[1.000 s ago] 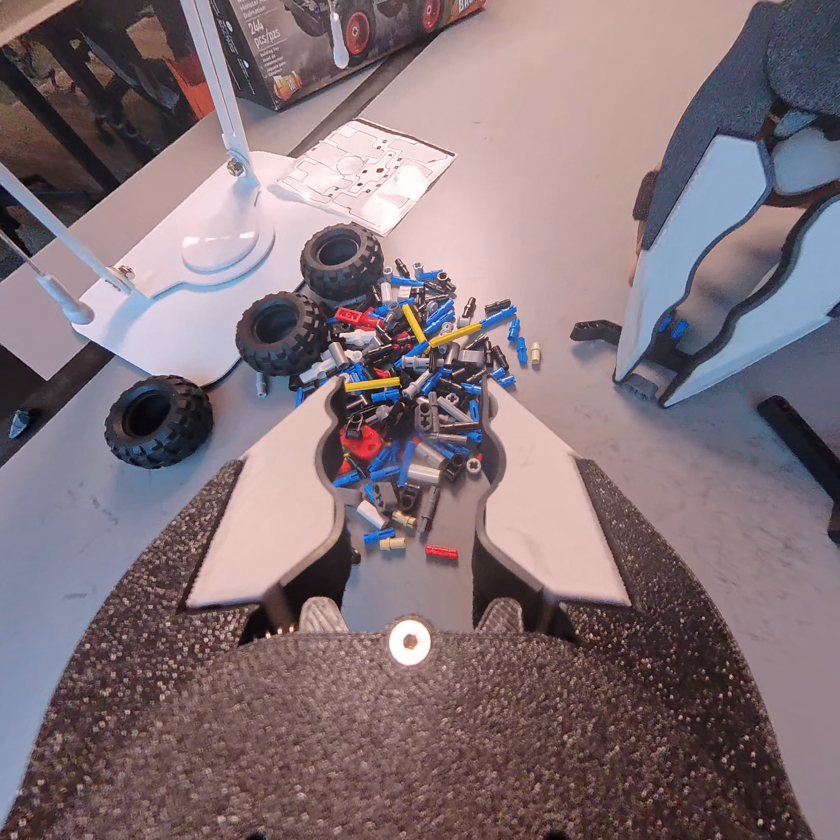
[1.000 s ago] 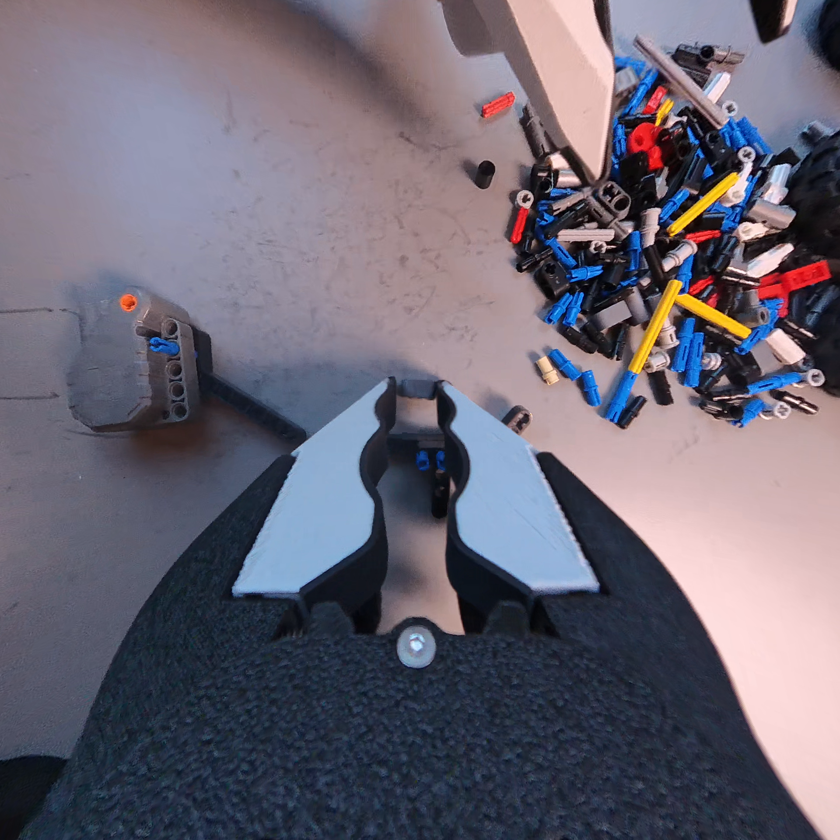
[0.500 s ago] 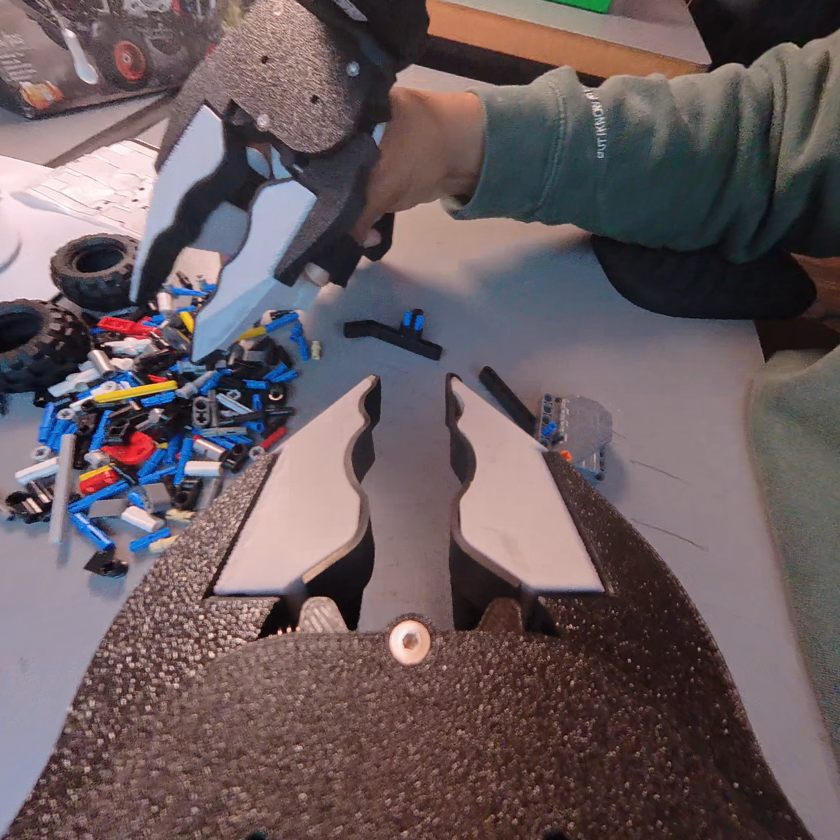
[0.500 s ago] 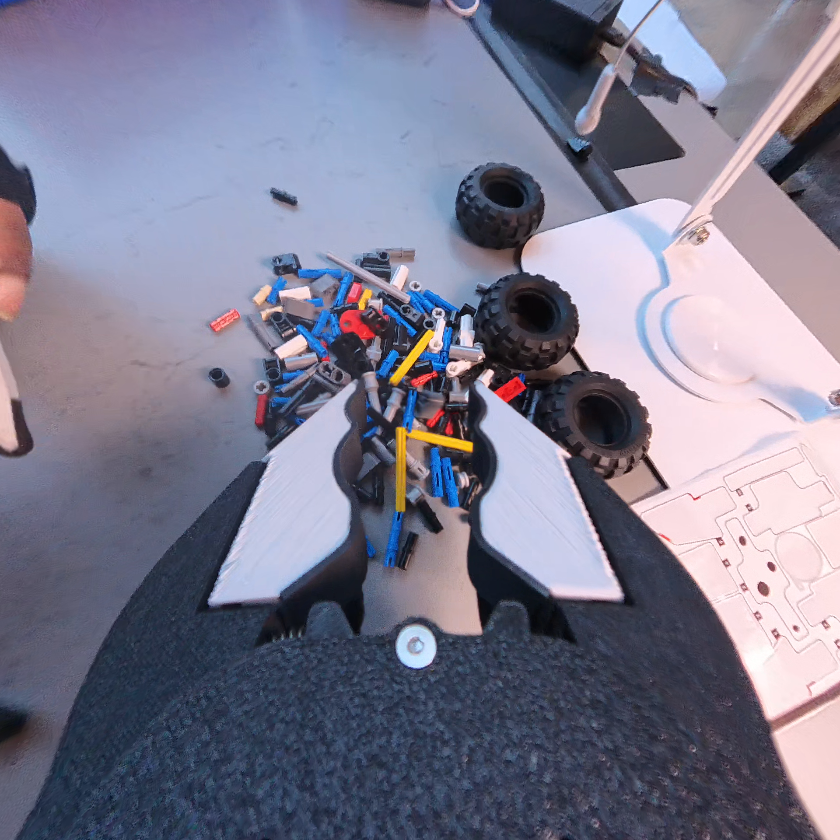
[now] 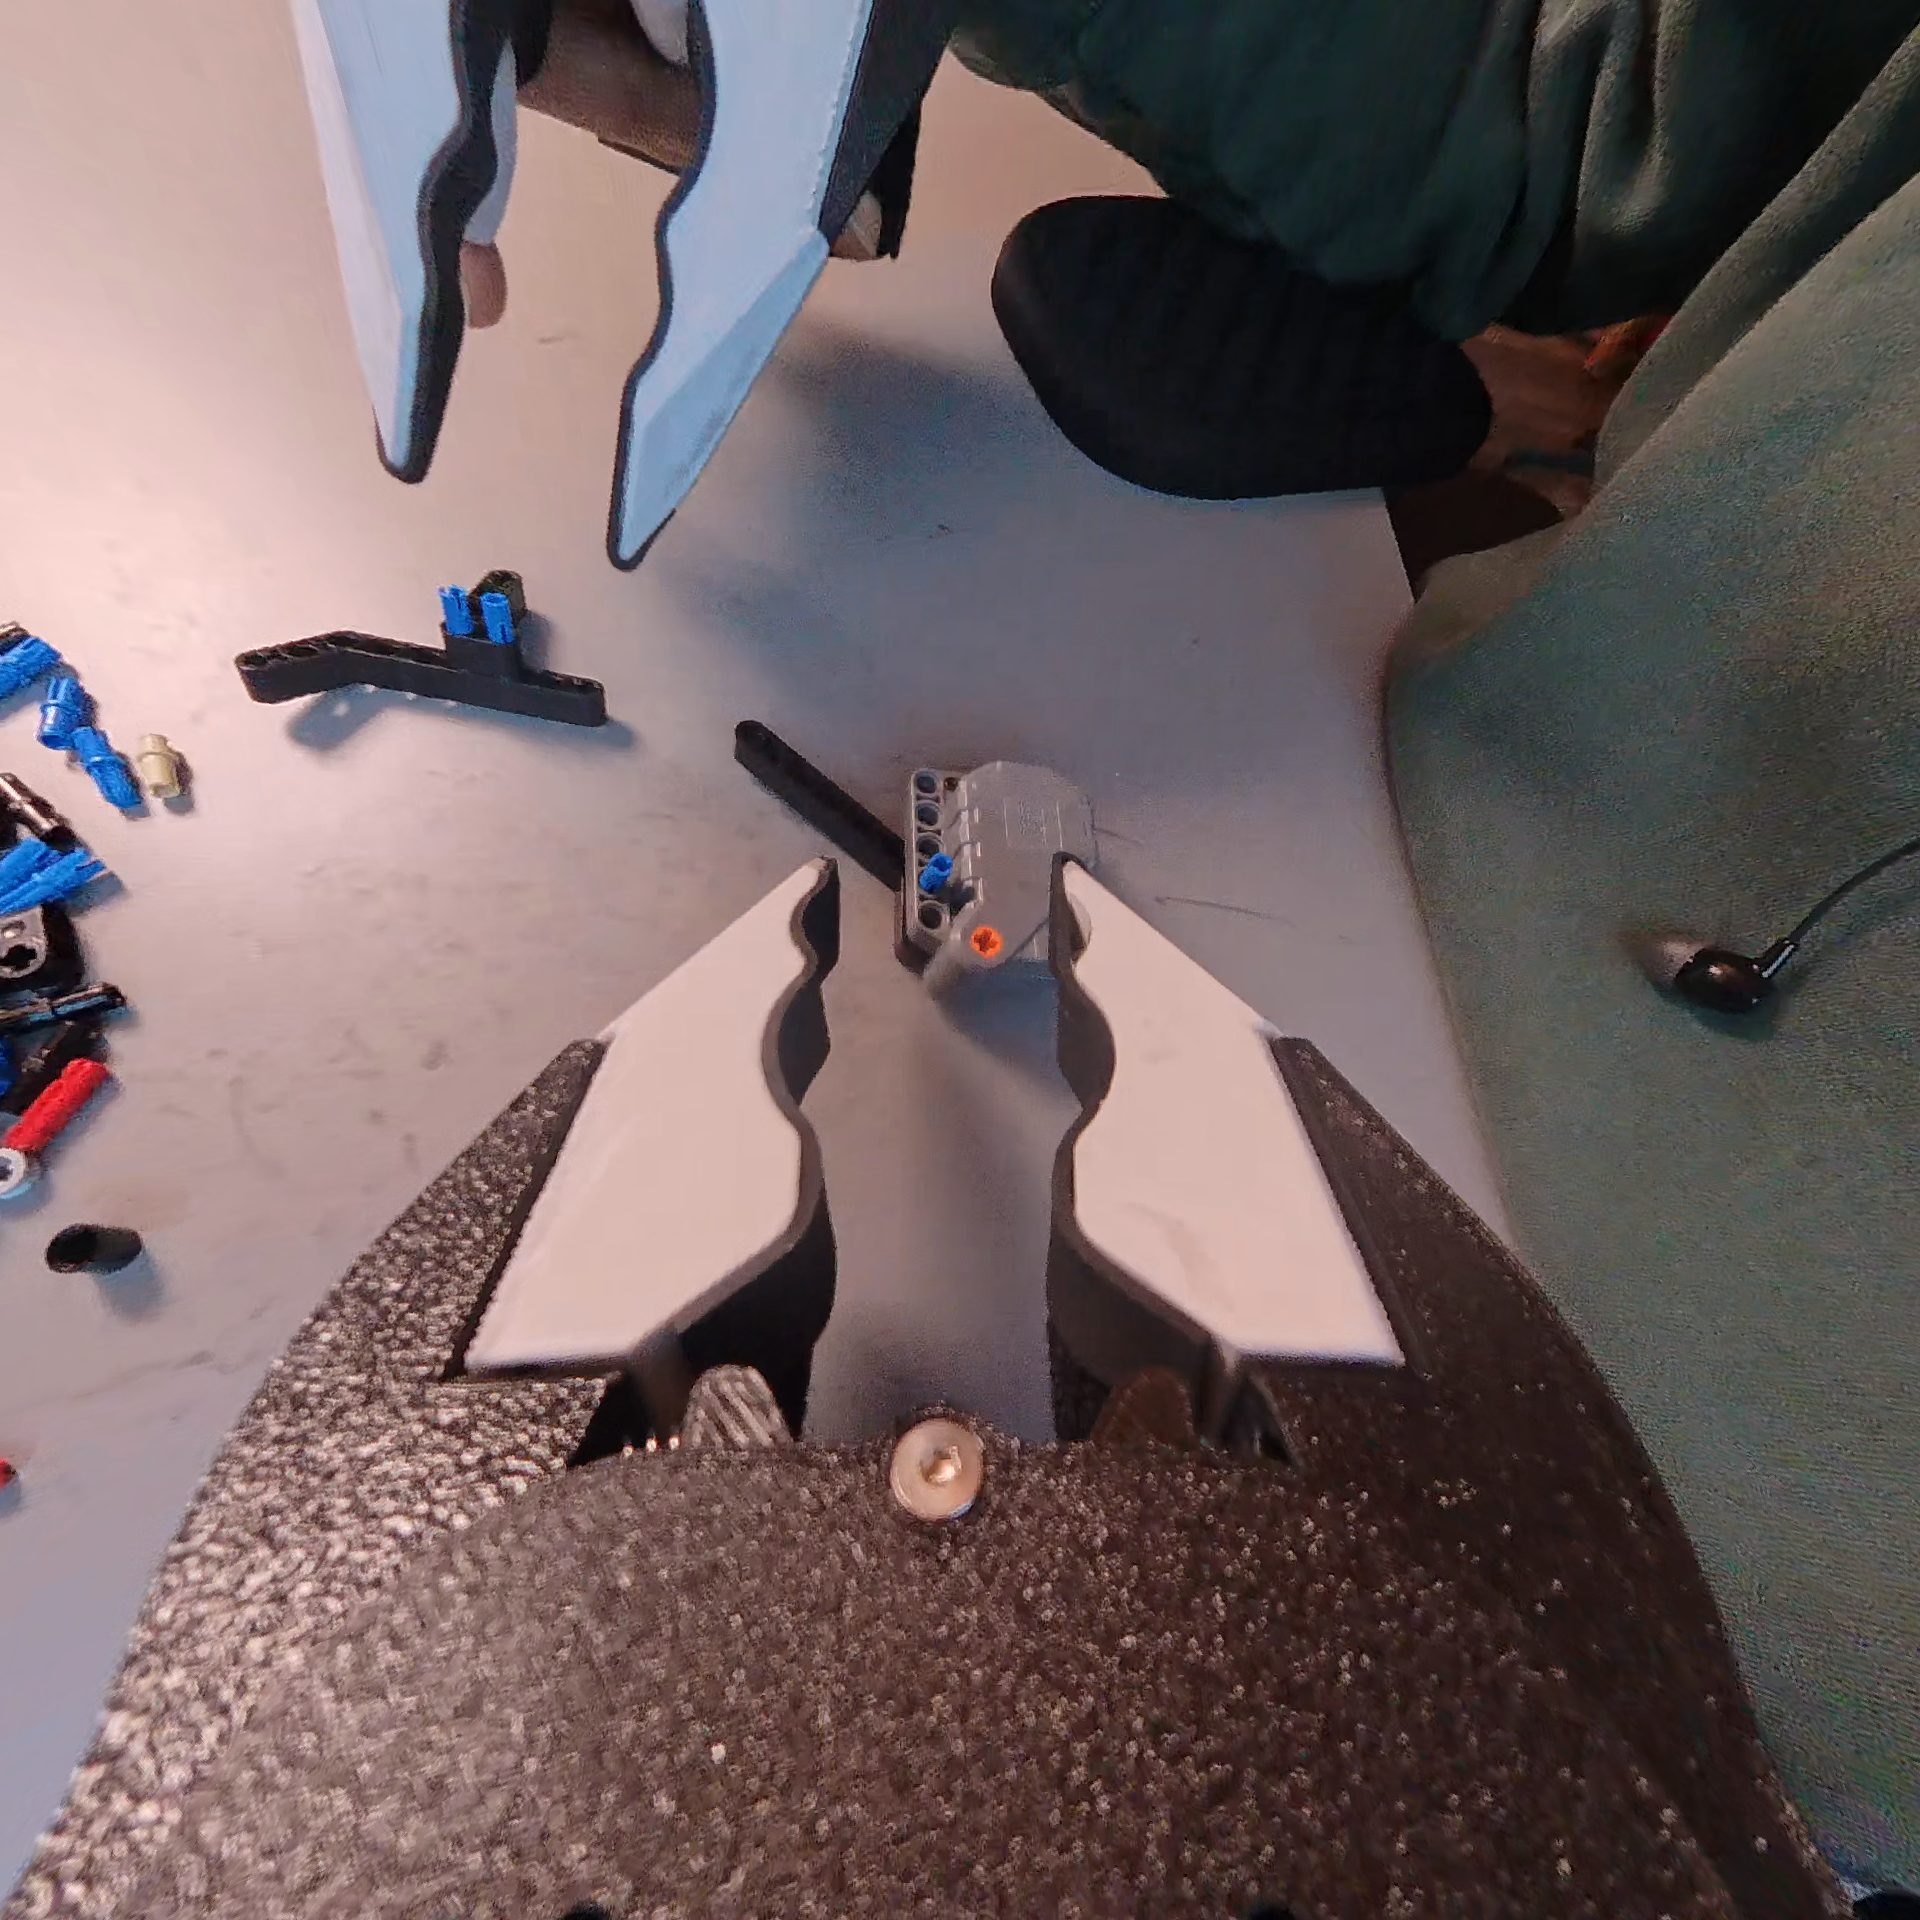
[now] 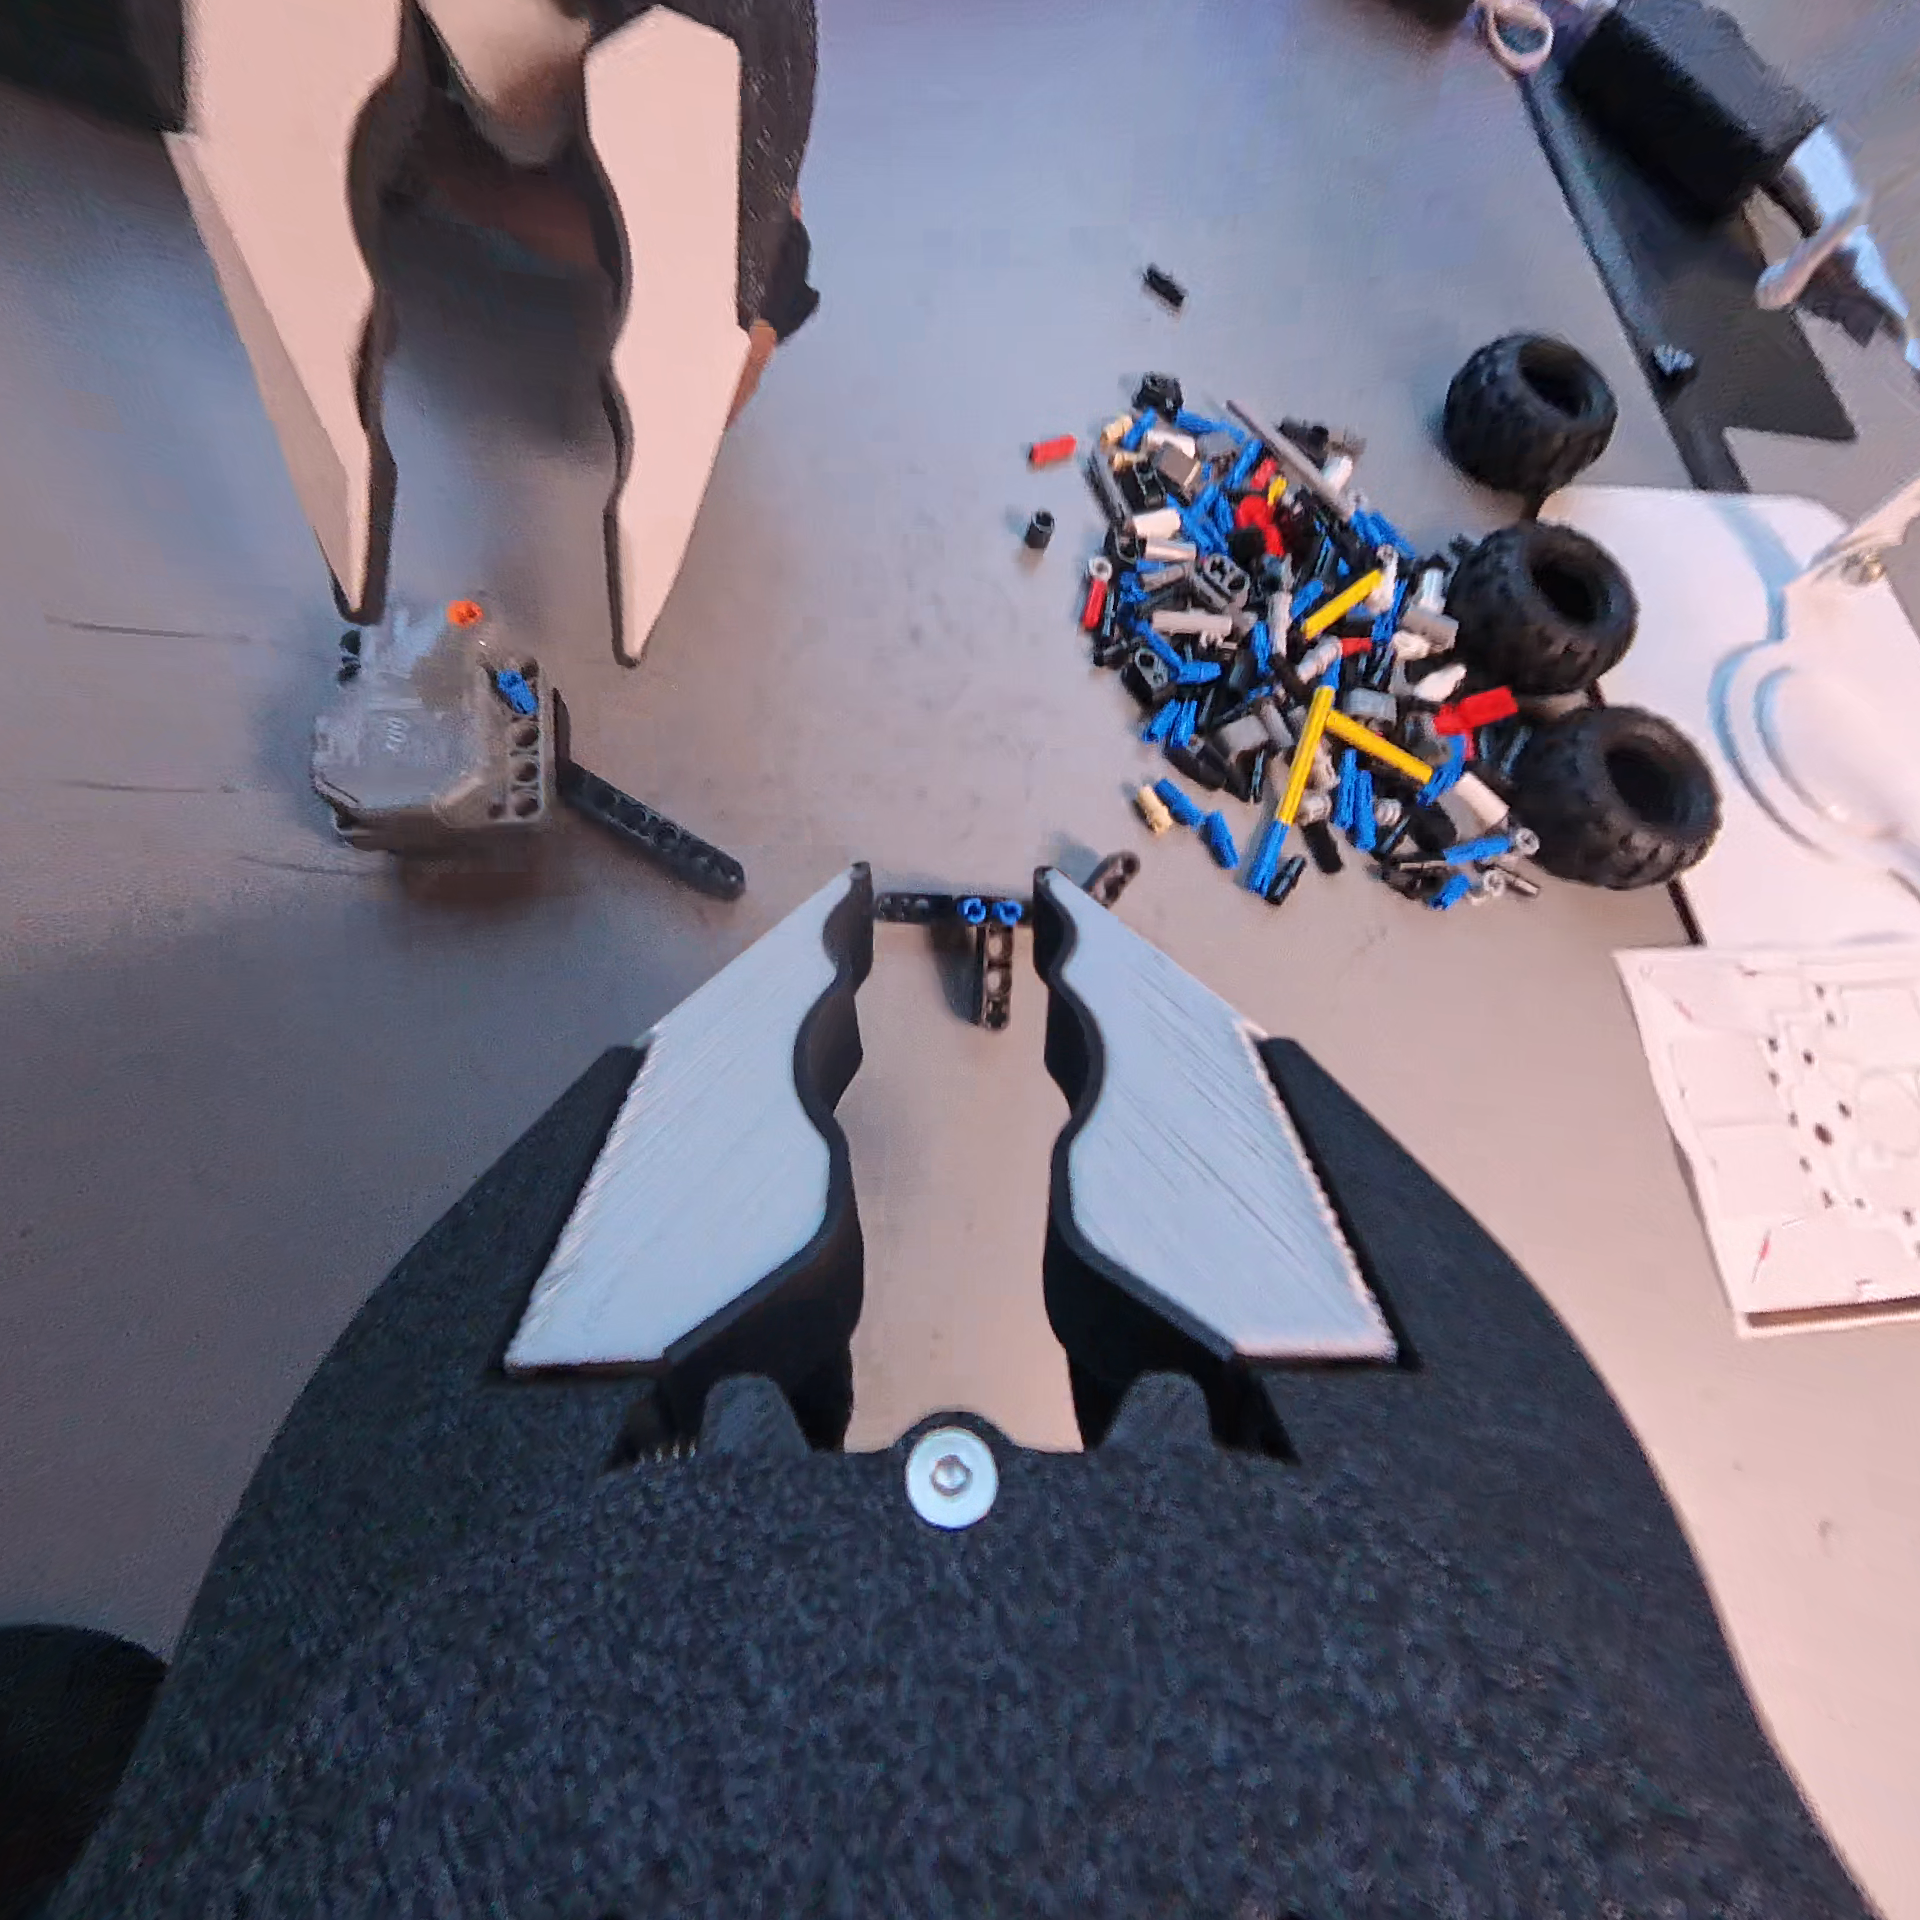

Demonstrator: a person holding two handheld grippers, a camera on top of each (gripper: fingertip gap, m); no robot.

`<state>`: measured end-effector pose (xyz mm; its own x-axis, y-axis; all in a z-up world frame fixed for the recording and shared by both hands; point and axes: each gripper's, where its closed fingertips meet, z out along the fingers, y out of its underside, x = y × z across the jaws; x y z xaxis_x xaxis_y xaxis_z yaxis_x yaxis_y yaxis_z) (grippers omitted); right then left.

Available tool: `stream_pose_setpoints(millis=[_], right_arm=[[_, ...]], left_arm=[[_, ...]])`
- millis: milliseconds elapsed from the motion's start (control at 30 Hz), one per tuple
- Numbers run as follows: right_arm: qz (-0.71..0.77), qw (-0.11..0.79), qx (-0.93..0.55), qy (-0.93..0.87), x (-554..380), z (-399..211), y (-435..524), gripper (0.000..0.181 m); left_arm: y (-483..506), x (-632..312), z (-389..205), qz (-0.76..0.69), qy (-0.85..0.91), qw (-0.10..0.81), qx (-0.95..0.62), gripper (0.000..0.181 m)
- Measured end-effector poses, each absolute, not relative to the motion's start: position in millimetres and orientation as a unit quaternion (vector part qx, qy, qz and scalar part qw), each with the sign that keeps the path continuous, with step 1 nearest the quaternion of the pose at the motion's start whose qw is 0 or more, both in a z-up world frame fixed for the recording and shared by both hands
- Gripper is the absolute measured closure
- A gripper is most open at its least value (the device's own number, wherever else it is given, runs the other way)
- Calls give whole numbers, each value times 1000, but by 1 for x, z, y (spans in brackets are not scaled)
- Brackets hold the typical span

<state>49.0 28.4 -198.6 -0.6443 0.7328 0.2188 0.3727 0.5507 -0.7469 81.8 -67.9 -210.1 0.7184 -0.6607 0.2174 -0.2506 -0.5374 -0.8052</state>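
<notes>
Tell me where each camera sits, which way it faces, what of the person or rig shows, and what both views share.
Left wrist view: rides the left gripper, looking down its open jaws at a grey motor block on the table; green sleeve and right gripper beyond.
Right wrist view: rides the right gripper, open over a black beam with blue pins, facing the parts pile and tyres.
Shared: motor block, beam, each other's gripper.
</notes>
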Motion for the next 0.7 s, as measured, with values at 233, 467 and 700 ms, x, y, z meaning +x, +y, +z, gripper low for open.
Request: stream_pose_setpoints(millis=[233,467,700], right_arm=[[323,239,-388,-829,34,-225,35,160],[402,299,-297,-813,35,-188,4,167],[500,409,-149,-749,52,-108,-51,167]], left_arm=[[-56,73,-205,-249,235,420,-840,150],[-38,50,-190,-269,137,467,-831,148],[-52,53,-112,-554,38,510,-657,153]])
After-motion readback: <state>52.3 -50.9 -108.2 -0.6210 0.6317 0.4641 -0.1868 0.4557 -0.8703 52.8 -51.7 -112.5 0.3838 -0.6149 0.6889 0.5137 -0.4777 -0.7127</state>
